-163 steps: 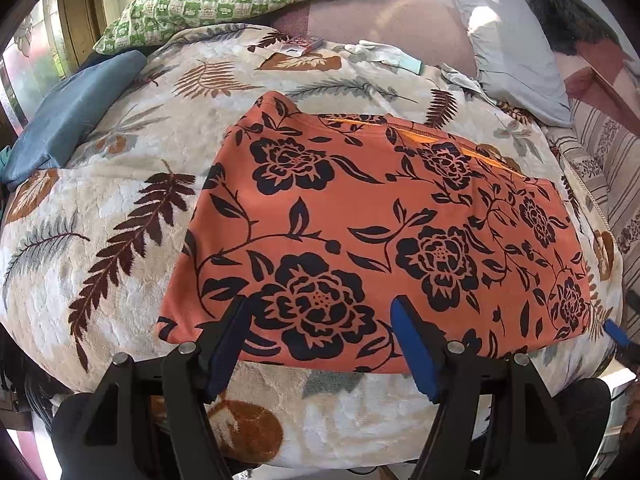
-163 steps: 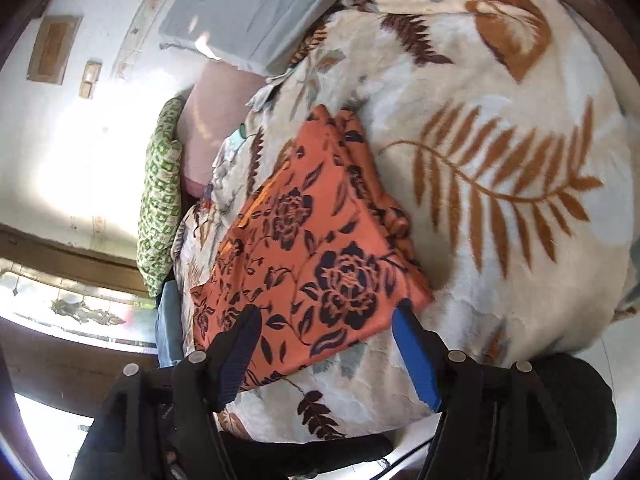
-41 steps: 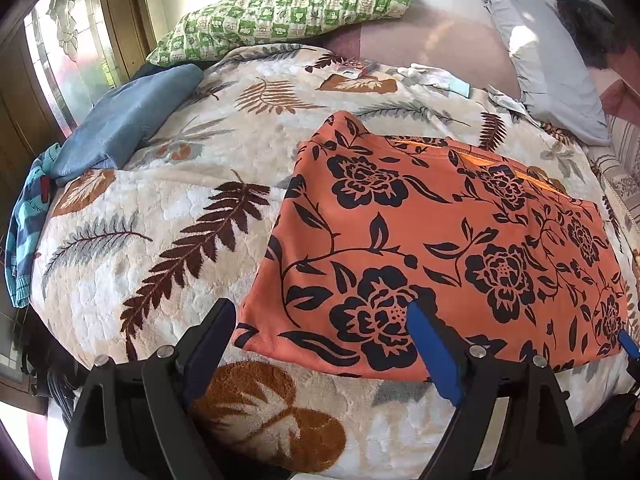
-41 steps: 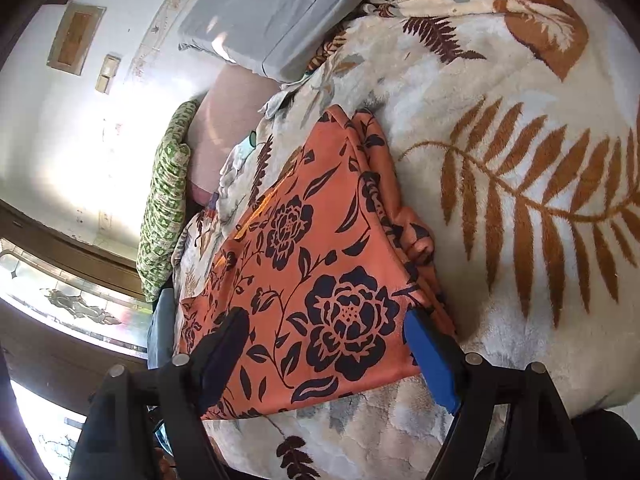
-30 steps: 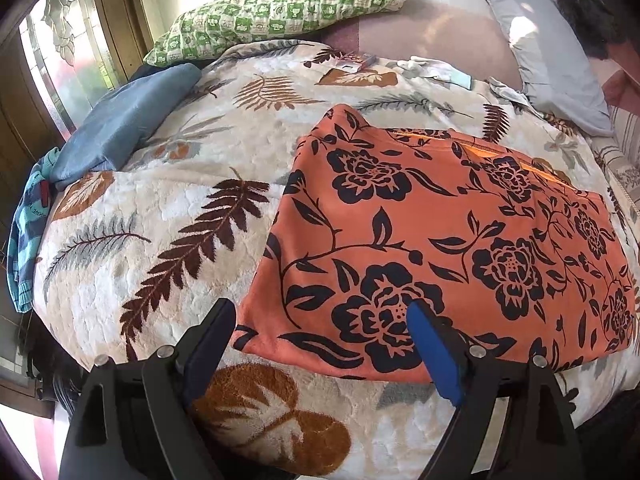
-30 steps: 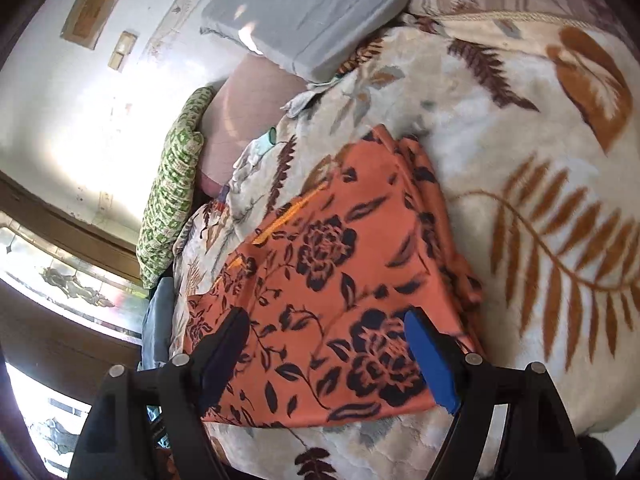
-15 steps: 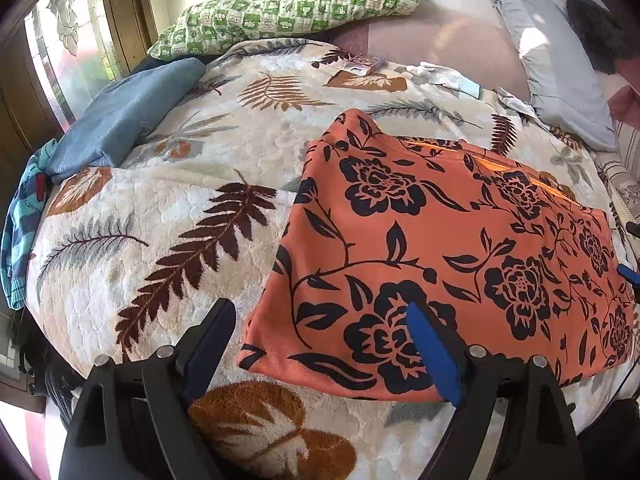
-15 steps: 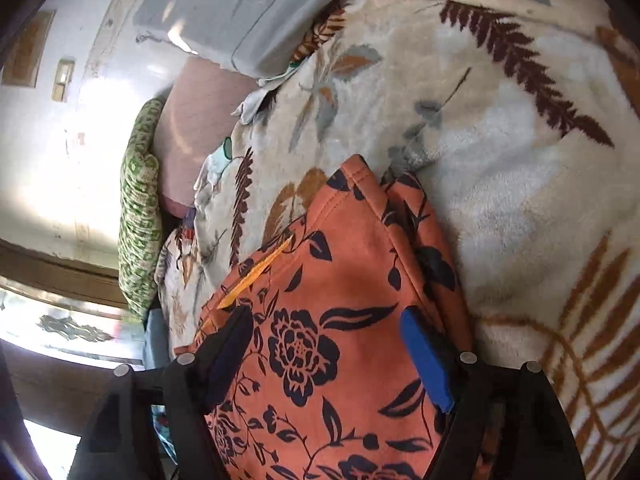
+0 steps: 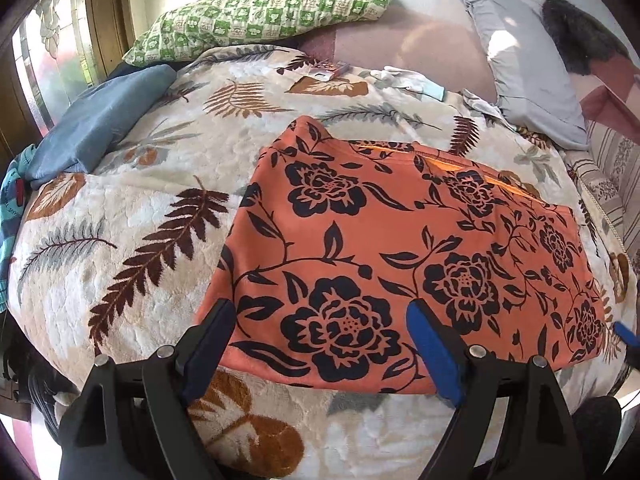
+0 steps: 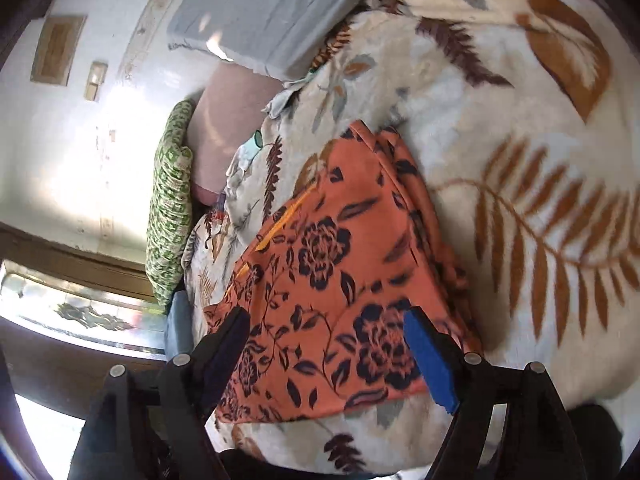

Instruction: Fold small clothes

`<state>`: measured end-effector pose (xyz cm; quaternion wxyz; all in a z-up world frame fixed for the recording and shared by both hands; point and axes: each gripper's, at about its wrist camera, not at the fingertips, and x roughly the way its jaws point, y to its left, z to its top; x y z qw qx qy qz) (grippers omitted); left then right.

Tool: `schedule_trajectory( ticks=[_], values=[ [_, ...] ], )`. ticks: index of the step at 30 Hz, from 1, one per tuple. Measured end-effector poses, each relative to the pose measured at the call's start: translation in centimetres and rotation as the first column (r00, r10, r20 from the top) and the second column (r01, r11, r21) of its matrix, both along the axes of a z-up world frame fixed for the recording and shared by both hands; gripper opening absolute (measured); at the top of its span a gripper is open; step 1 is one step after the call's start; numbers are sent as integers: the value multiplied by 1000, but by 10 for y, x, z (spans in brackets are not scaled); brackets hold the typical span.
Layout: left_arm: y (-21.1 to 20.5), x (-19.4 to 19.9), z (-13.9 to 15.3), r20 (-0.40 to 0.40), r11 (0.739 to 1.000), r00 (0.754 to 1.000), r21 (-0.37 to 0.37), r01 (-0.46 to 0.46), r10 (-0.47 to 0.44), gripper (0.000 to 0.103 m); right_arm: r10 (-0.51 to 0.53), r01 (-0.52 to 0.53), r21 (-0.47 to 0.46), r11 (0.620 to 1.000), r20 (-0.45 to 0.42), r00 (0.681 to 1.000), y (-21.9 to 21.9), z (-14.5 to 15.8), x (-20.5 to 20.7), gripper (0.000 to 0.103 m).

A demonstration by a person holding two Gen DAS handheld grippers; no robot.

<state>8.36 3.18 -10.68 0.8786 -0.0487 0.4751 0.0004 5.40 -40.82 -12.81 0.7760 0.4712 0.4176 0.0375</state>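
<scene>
An orange garment with black flowers (image 9: 400, 248) lies flat, folded into a rectangle, on a cream leaf-print blanket (image 9: 160, 208). My left gripper (image 9: 320, 332) is open and empty, hovering over the garment's near left edge. My right gripper (image 10: 328, 340) is open and empty over the garment's (image 10: 336, 264) near right corner, where layered fabric edges show. A blue tip of the right gripper (image 9: 624, 334) shows at the right edge of the left wrist view.
A green checked pillow (image 9: 260, 12) and a grey pillow (image 9: 520, 68) lie at the bed's head. A folded blue cloth (image 9: 96, 124) lies at the far left. Small items (image 9: 412, 78) lie near the head. A window (image 10: 80, 312) is beside the bed.
My right gripper drew back from the garment's far right edge to its near right corner. My left gripper shifted slightly toward the garment's near edge. Both stayed open; the garment has not moved.
</scene>
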Motion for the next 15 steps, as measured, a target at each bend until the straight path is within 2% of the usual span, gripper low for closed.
schedule_trajectory(
  ticks=[4,7,10,13,15],
  values=[
    [-15,-3,2,-3,999,999,3,50,-50,87,-49,56,54,997,-109,993,-3,-38,-34,82],
    [-21,-7,4,-3,998,998,19,65,-65,87,-64,70,57,996,-99,993,-8,-40,-31,82],
    [-18,-9,7,1,998,998,21,57,-57,87,-84,92,38,995,-165,983,-13,-49,-22,82],
    [-14,-10,9,3,999,999,22,44,-44,87,-79,84,21,996,-166,983,-14,-53,-15,82],
    [-14,-8,9,1,999,999,30,42,-42,87,-78,83,33,996,-132,988,-16,-52,-10,82]
  ],
)
